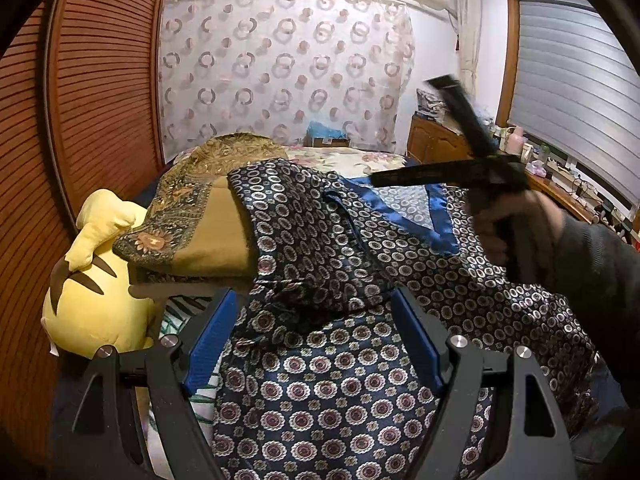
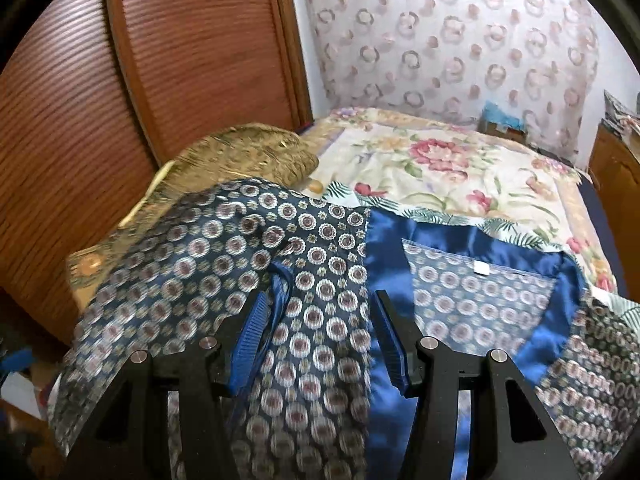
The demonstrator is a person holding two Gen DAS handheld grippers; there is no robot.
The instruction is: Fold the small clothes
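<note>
A dark blue satin garment (image 1: 320,380) with a round medallion print and a plain blue collar band (image 1: 404,216) lies spread on the bed. My left gripper (image 1: 312,304) is open, its blue pads either side of a bunched fold of the fabric. The right gripper (image 1: 404,132) shows in the left wrist view, held in a hand above the garment's right side, jaws spread. In the right wrist view my right gripper (image 2: 320,304) is open just over the garment (image 2: 312,280), beside the blue collar band (image 2: 384,256) and its white label (image 2: 481,267).
A yellow plush toy (image 1: 92,280) and a folded gold patterned blanket (image 1: 192,208) lie at the bed's left. A floral bedspread (image 2: 440,168) covers the bed beyond. A louvred wooden wardrobe (image 1: 80,100) stands left; a cluttered wooden dresser (image 1: 560,184) under the window right.
</note>
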